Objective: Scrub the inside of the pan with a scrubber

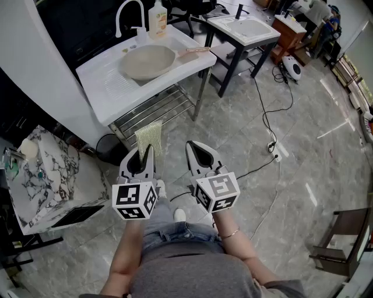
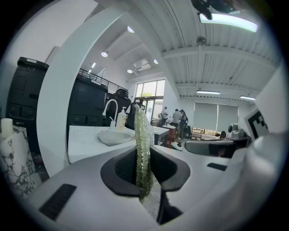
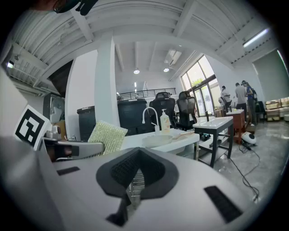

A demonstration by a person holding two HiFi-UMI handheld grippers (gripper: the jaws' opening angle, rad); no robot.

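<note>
The person stands on the grey tiled floor (image 1: 303,134) with both forearms bent forward at waist height, the two grippers side by side and close together, both aimed towards the white sink counter (image 1: 108,87) ahead. The left gripper (image 1: 144,156) is clamped on the scrubber (image 1: 149,138), a thin yellow-green pad that stands upright on edge between the jaws and rises well above their tips. The right gripper (image 1: 195,150) has its jaws pressed together with nothing between them. The pan (image 1: 148,61) sits on the counter, well apart from both grippers, its handle pointing right along the counter's right edge; a soap bottle (image 1: 157,17) and a white tap (image 1: 128,13) stand behind it. Under the counter's front edge a wire shelf (image 1: 152,110) juts towards the person. Bare floor lies between the grippers and that edge. To the left a marble-patterned table (image 1: 44,174) stands close beside the left arm; to the right a black cable (image 1: 263,107) crosses the floor to a power strip (image 1: 274,150), and a second sink stand (image 1: 245,28) sits just beyond the counter's right corner
</note>
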